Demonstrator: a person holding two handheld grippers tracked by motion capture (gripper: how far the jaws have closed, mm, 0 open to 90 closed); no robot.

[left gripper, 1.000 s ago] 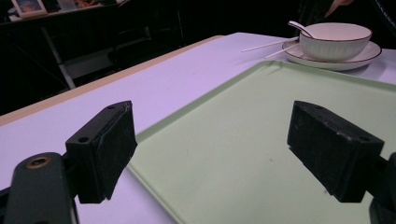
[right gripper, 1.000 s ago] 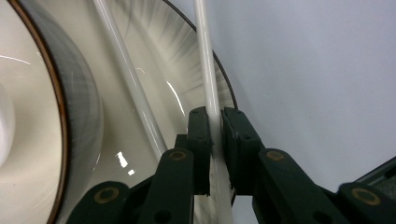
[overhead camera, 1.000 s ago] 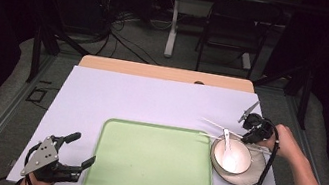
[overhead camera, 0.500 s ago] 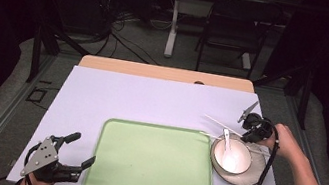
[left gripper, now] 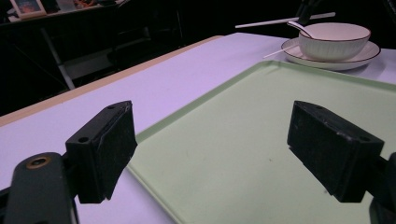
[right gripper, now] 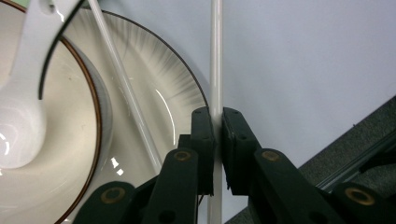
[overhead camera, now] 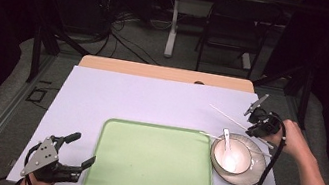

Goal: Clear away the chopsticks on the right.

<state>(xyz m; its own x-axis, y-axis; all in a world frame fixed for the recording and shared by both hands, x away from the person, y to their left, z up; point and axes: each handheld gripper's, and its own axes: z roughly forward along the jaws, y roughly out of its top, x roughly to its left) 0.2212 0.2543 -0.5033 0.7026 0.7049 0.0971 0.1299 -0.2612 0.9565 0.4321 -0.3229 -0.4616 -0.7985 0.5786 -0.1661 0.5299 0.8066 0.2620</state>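
2 chopsticks: 1 in right gripper (right gripper: 215,122), 1 on plate (right gripper: 173,88).

The high view is lit from above: the white table cover (overhead camera: 150,103) is evenly bright with a faint violet cast, while the room behind falls into near black. Shadows on the cover are soft and short. The picture is slightly soft and grainy. In the left gripper view the near black pads (left gripper: 106,148) are a little blurred, the green tray (left gripper: 261,140) shows a dull sheen, and the background is dark. In the right gripper view glare streaks the plate (right gripper: 154,93) and the spoon (right gripper: 23,116), which is washed out and out of focus at the edge
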